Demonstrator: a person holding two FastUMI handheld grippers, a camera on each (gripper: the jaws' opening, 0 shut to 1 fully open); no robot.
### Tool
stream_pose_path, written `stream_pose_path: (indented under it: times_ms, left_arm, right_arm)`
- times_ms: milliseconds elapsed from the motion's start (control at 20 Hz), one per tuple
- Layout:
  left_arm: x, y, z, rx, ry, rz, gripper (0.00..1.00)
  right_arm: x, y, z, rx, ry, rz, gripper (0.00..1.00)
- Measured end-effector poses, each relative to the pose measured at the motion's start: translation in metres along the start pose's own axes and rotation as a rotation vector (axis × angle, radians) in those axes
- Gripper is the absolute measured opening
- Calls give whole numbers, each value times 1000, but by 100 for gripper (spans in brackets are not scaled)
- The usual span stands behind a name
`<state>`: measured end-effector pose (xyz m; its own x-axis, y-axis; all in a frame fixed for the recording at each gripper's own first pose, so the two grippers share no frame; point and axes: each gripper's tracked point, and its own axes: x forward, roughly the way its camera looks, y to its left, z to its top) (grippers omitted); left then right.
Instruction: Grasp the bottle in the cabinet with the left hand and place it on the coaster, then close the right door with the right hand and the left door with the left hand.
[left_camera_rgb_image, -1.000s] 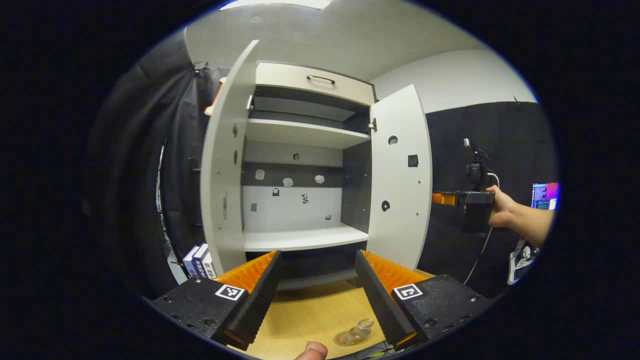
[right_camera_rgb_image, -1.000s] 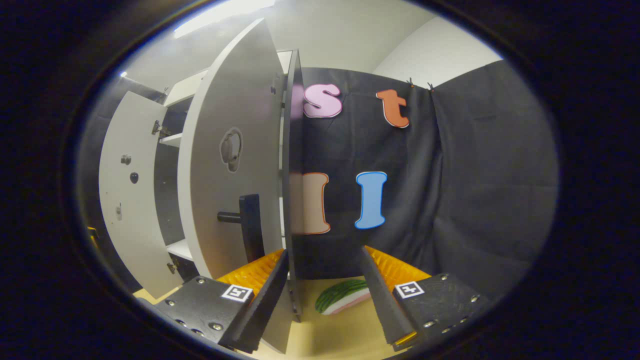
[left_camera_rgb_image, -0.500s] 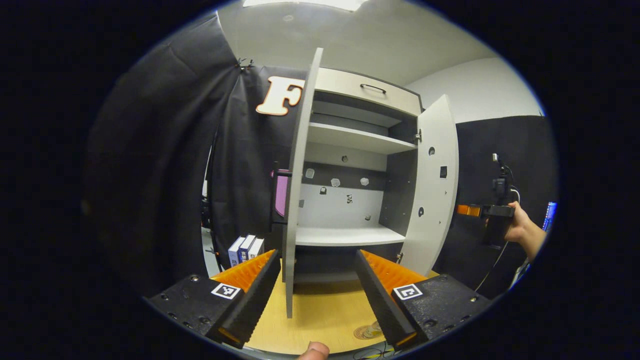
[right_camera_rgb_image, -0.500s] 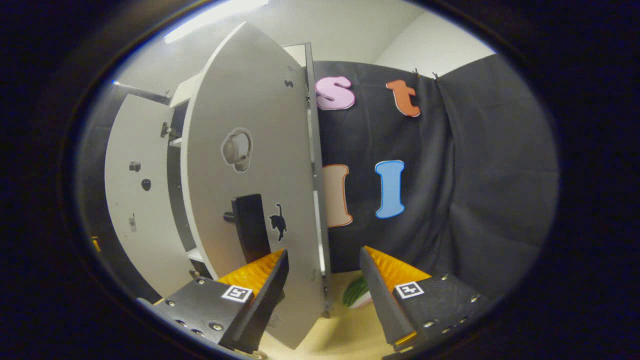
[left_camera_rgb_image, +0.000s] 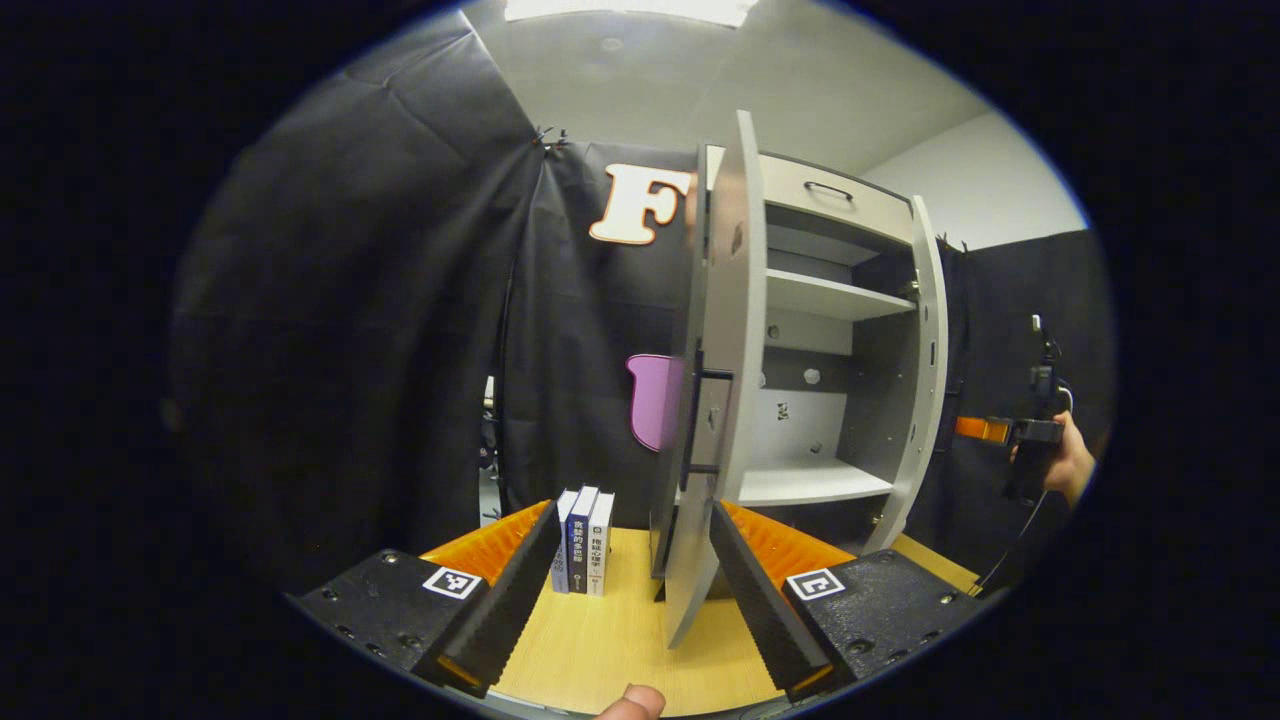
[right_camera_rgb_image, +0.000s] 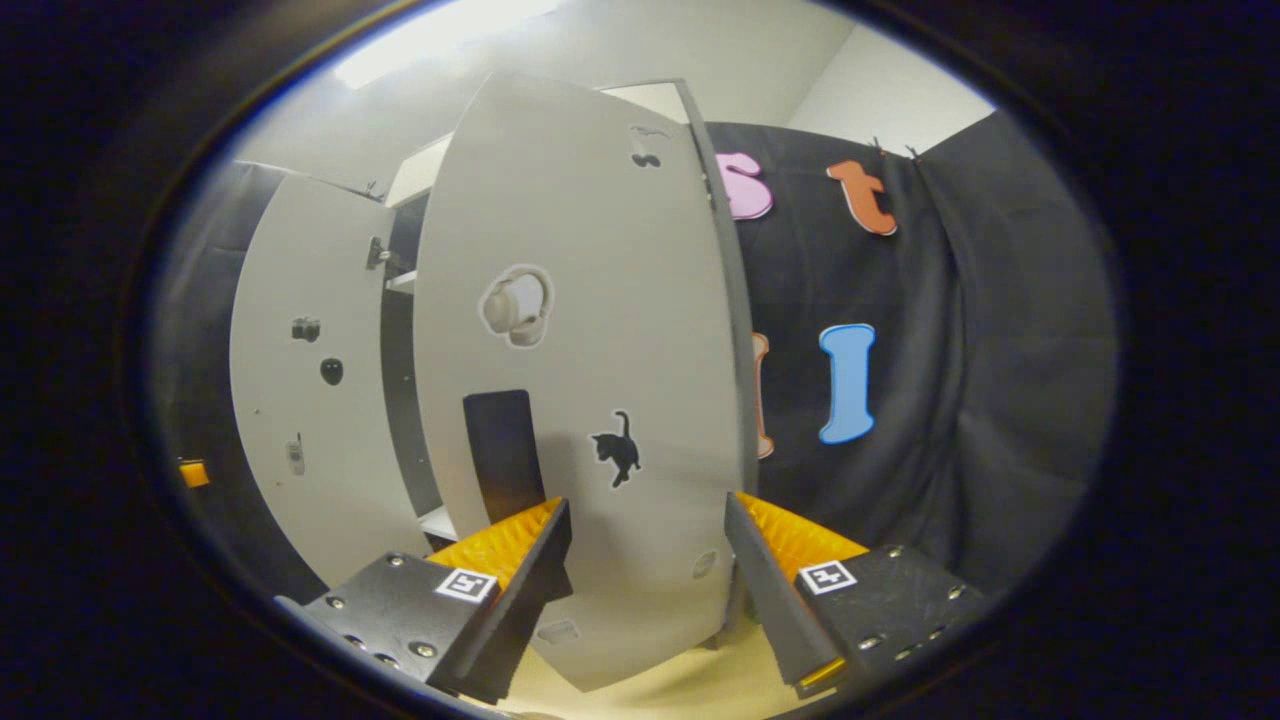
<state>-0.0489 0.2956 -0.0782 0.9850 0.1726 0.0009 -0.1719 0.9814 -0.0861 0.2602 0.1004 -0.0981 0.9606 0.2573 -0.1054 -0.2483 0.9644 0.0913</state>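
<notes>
Fingers of the left gripper (left_camera_rgb_image: 630, 590) stand wide apart in the left gripper view, with nothing between them but the lower edge of the left door (left_camera_rgb_image: 722, 400), which is seen almost edge-on and reaches down between the tips. That door carries a dark bar handle (left_camera_rgb_image: 700, 420) on its outer face. Behind it the cabinet (left_camera_rgb_image: 820, 340) is open, its shelves bare, with a drawer (left_camera_rgb_image: 830, 195) on top. The right door (left_camera_rgb_image: 925, 380) is half open, and beyond it a hand (left_camera_rgb_image: 1070, 460) holds the right gripper (left_camera_rgb_image: 985, 430) just beside that door's outer face. Three books (left_camera_rgb_image: 582, 540) stand upright on the wooden table (left_camera_rgb_image: 600, 640), left of the cabinet. I cannot tell where the bottle or coaster is from here.

Right gripper view: the right gripper's fingers (right_camera_rgb_image: 760, 580) are wide apart, gripping nothing, close to the outer face of the right door, which bears a dark handle (right_camera_rgb_image: 505, 450) and a cat sticker (right_camera_rgb_image: 617, 448). The left door stands open beyond.
</notes>
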Motion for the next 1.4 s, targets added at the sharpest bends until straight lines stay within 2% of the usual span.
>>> stream_pose_path:
  times_ms: [100, 150, 200, 300, 350, 400, 450, 550, 600, 700, 750, 900, 950, 1000, 1250, 1300, 1400]
  left_arm:
    - [24, 11, 5, -16, -4, 1, 95]
    - [37, 17, 7, -12, -2, -2, 91]
    - [50, 19, 6, 3, 7, -10, 95]
    - [75, 24, 7, 43, 7, -23, 95]
    - [88, 26, 8, 56, 3, -28, 91]
    - [100, 24, 9, 57, 1, -39, 95]
    - [110, 20, 9, 50, -2, -55, 91]
    - [126, 16, 9, 46, 0, -60, 91]
    - [131, 17, 12, 42, -15, -53, 95]
    - [139, 14, 15, 20, -24, -44, 95]
    - [142, 11, 15, 4, -14, -43, 91]
    - [144, 15, 16, -3, 7, 11, 95]
    - [144, 13, 15, 3, 17, 19, 90]
    - [143, 11, 16, 18, 22, 25, 95]
    - [140, 3, 15, 43, 60, 81, 93]
    - [139, 0, 15, 58, 62, 86, 93]
    - [137, -8, 17, 93, 51, 98, 93]
  right_arm:
    - [-1, -4, 2, -33, -27, -38, 94]
    - [0, -6, 5, -51, -42, -59, 96]
    - [-2, -8, 4, -66, -42, -70, 94]
    - [-14, -7, 0, -79, -32, -77, 94]
    - [-19, -10, 1, -77, -30, -89, 96]
    - [-26, -11, 3, -70, -32, -94, 96]
    - [-33, -12, 3, -61, -30, -95, 96]
    - [-53, -14, 6, -36, -25, -111, 96]
    - [-63, -14, 8, -31, -29, -113, 96]
    - [-90, -11, 11, -13, -46, -117, 94]
    - [-104, -7, 11, 1, -53, -116, 94]
    - [-148, 1, 12, 19, -50, -114, 96]
    - [-166, 1, 12, 24, -43, -118, 96]
    - [-183, 4, 11, 25, -40, -116, 96]
    - [-265, 3, 7, 11, -42, -167, 96]
    - [-279, 4, 4, 17, -31, -181, 93]
    - [-302, 16, 5, 26, -36, -163, 96]
